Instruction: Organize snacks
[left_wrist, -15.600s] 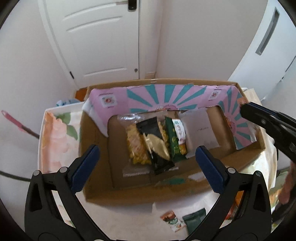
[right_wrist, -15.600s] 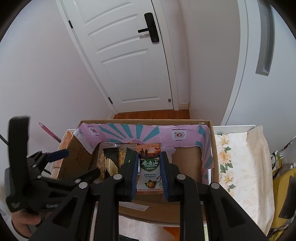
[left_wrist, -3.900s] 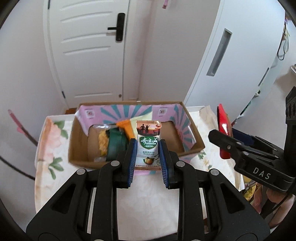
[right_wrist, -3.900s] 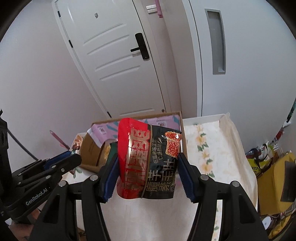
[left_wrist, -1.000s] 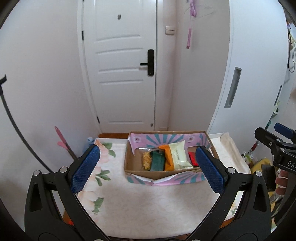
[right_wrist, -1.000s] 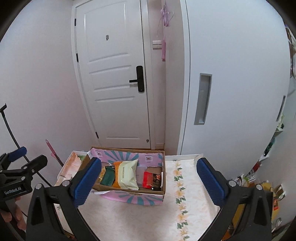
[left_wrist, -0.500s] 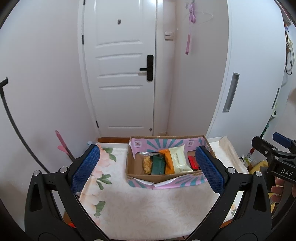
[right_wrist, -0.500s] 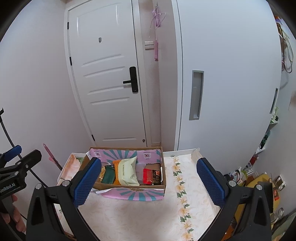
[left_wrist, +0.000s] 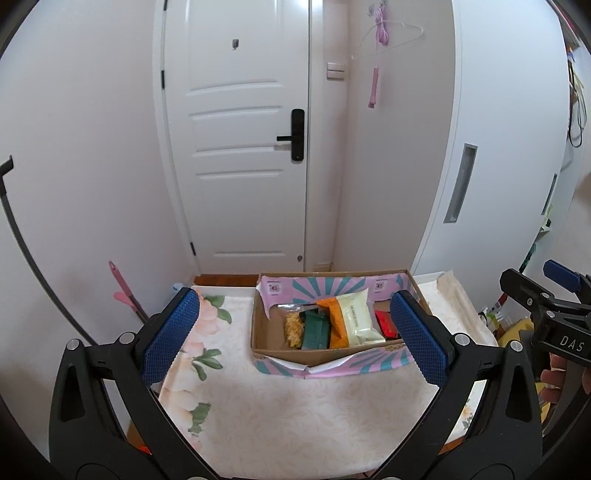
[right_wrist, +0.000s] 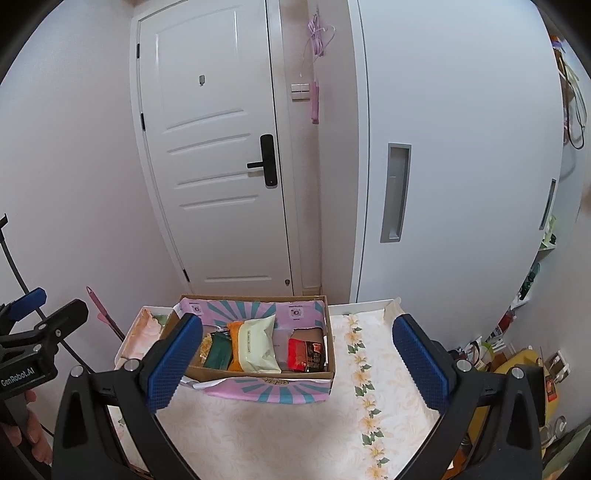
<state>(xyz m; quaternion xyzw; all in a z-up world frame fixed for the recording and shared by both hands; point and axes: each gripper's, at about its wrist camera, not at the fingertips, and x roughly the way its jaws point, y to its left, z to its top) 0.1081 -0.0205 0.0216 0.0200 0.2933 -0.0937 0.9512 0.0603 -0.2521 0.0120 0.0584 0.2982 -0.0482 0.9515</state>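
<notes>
A cardboard box with pink and teal flaps stands on the table; it also shows in the right wrist view. Inside stand several snack packs: a yellow one, a green one, an orange one, a pale cream one and a red and black bag. My left gripper is open and empty, well back from the box. My right gripper is open and empty, also held back and above the table.
The table has a floral cloth with bare surface in front of the box. A white door and a wall stand behind the table. Clutter with a yellow item lies on the floor at the right.
Both grippers have pulled a little further back and up from the box. The snacks in the box have not moved.
</notes>
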